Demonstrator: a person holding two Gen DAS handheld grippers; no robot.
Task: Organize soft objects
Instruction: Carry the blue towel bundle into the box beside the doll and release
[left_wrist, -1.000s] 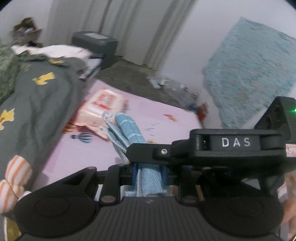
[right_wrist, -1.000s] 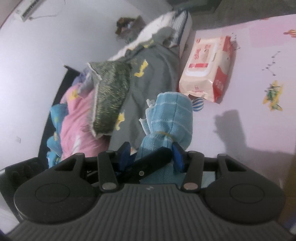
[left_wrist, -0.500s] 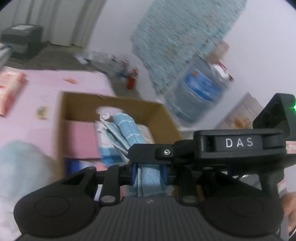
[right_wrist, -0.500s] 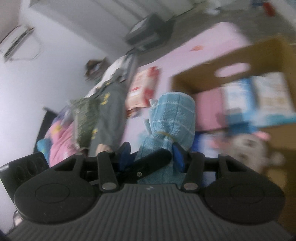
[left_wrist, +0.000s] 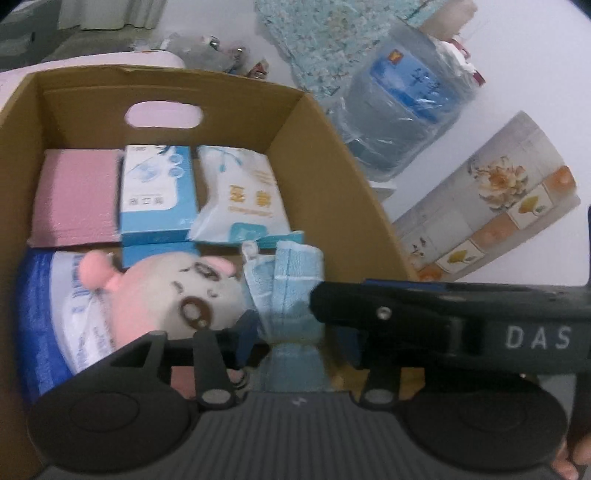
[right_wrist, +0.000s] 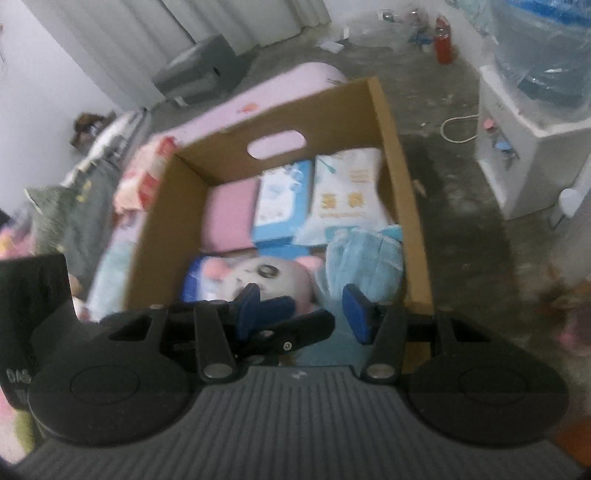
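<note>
Left wrist — light-blue towel (left_wrist: 291, 291) rolled, ribbed.

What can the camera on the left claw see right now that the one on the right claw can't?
Only the left view shows the floral patterned board leaning by the wall. Only the right view shows the red bottle on the floor and the white cabinet. Both show the brown cardboard box, the pink-eared plush toy, the folded pale blue cloth and the big blue water jug.

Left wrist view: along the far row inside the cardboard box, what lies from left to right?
Pink pad → blue-and-white carton → white tissue pack, then the box's right wall.
</note>
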